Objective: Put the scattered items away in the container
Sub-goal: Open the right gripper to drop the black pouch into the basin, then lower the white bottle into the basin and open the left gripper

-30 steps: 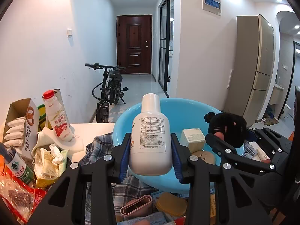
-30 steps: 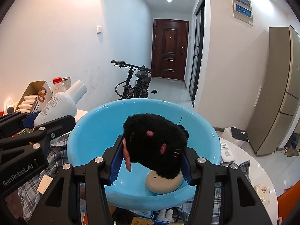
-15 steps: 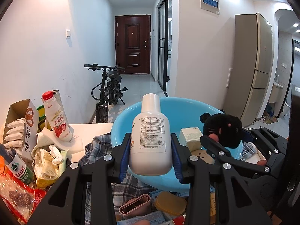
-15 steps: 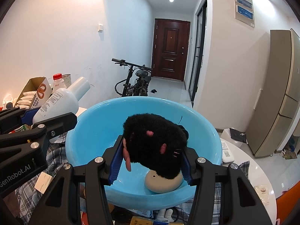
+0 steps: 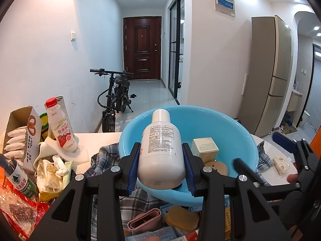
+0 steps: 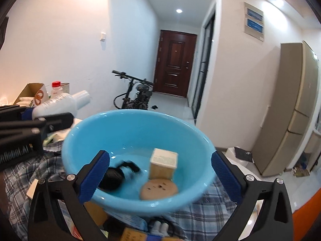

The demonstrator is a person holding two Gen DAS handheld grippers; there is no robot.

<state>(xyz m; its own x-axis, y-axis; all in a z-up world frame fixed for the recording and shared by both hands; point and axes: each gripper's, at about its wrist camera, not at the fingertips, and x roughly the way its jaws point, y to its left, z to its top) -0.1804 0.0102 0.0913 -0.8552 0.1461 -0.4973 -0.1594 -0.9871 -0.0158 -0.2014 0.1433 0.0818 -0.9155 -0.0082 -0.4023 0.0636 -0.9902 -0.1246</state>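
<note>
The blue basin (image 6: 136, 132) sat on a checked cloth (image 6: 200, 214) right in front of my two grippers, and my right gripper (image 6: 160, 176) stood with its jaws wide apart and empty above the near rim. Inside the basin lay a black plush toy (image 6: 114, 177), blurred, beside a round tan cookie-shaped piece (image 6: 158, 188) and a small cream box (image 6: 163, 163). My left gripper (image 5: 160, 170) was clamped on a white bottle (image 5: 161, 150) just at the basin's near edge, and further to the left stood a red-capped drink bottle (image 5: 61, 126) and an open cardboard box (image 5: 22, 132).

Wide-open right tool (image 6: 160, 172) over blue basin (image 6: 128, 128) with black plush (image 6: 114, 177)
</note>
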